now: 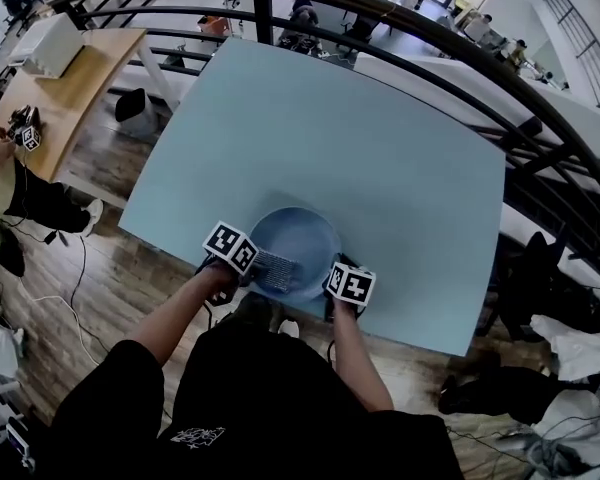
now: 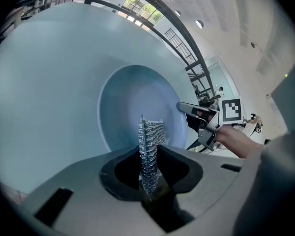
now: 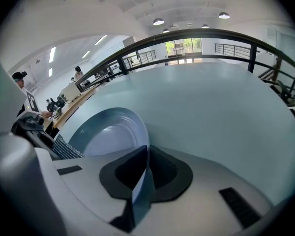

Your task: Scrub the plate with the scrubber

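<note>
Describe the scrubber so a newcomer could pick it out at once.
On the pale blue table, at its near edge, sits a round blue plate. The scrubber is the small grey mesh pad over the plate's near-left part, clamped in the left gripper: the only woven, textured thing among smooth surfaces.

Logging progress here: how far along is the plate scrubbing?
Done: left tool shut on the mesh scrubber, right tool shut on the blue plate's rim. In hand: the scrubber sits over the plate's near inner side. Left: the scrubbing itself; the plate shows no suds or dirt, so how much remains can't be told.
</note>
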The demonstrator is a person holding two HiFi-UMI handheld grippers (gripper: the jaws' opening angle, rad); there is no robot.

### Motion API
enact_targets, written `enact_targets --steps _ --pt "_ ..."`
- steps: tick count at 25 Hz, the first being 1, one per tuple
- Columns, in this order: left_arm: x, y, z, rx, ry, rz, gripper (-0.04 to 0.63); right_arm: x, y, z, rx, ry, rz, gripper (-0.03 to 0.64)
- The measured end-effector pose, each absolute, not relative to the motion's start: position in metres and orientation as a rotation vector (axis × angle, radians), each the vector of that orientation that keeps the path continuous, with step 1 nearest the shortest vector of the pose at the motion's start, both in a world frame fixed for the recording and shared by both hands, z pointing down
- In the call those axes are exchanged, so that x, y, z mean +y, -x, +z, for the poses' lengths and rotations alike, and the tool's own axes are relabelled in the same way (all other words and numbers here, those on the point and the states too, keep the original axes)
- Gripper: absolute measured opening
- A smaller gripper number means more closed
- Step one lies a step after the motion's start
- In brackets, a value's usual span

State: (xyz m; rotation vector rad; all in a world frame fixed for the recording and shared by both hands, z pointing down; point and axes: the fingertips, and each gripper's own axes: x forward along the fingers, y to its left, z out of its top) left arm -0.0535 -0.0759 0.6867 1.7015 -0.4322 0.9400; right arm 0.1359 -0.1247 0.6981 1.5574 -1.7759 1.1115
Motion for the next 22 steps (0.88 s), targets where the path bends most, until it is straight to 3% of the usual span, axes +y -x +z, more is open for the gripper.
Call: enact_targets --steps 22 --pt "-0.124 0.093 0.682 -0.531 -1.708 0.976 0.098 -0.125 -0.136 0.698 -1.769 -1.576 1.117 0.017"
